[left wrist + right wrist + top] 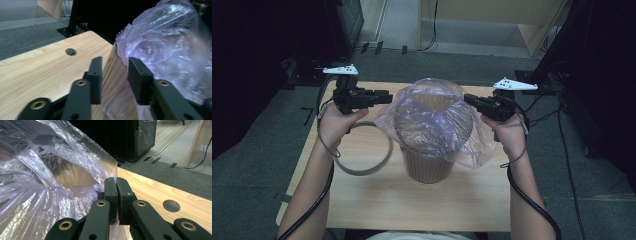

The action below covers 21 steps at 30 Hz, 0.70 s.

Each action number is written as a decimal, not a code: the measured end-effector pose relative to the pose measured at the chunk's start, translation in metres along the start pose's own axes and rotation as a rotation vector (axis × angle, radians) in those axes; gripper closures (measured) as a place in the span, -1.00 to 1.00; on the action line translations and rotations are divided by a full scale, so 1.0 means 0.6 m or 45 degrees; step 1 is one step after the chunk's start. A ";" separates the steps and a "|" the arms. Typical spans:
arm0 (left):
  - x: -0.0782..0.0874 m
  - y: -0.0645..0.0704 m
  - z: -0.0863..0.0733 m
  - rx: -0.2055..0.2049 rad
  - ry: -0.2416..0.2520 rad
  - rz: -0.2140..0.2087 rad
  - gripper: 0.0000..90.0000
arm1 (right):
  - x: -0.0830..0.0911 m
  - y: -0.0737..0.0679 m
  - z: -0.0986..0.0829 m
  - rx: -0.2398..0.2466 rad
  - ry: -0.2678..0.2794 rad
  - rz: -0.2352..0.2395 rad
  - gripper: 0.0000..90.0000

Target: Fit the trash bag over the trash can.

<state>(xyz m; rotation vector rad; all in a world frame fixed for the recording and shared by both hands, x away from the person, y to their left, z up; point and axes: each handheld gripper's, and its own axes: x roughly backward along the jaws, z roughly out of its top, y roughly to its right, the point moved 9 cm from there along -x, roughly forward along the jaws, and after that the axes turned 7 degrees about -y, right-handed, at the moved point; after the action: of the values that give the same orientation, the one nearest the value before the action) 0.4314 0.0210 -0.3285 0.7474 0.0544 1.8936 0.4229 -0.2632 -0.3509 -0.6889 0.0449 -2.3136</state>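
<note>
The right gripper (116,185) has its jaws pressed together on a fold of the clear plastic bag (434,120), pinching the film at the bag's far-right side; in the right gripper view the sheet rises taut from between the jaws. The left gripper (115,72) stands moderately open, its jaws apart with a clear gap between them. In the left gripper view the gap lines up with the side of the bin (428,167) and the hanging edge of the bag, but whether either jaw touches the film is hard to tell; in the high view the left gripper (384,97) sits just beside the bag's left edge.

The bin, a brown ribbed one, stands near the middle of the worktop (372,195), a little toward the far edge. The bag is draped over its rim and billows loosely down the right side, hiding most of the bin's upper wall. The bin's inside is only partly visible through the crumpled film. A grey cable (362,167) loops on the worktop between the bin and the left edge. A round hole (171,205) in the worktop shows near the far edge. The person's forearms are cut off at the bottom of the high view.
</note>
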 end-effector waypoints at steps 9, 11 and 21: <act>0.024 0.051 0.011 -0.093 0.001 -0.059 0.00 | 0.004 -0.011 0.005 0.047 -0.010 -0.008 0.95; 0.028 0.060 0.012 -0.110 -0.009 -0.054 -0.05 | 0.006 -0.012 0.005 0.054 -0.012 -0.013 0.95; -0.001 0.065 0.010 -0.126 -0.057 -0.019 -0.14 | 0.012 -0.022 0.014 0.069 0.007 0.003 0.95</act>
<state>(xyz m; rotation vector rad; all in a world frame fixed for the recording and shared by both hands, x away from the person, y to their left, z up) 0.4025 0.0015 -0.3098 0.7193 -0.0615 1.8503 0.4141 -0.2566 -0.3376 -0.6553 -0.0140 -2.3054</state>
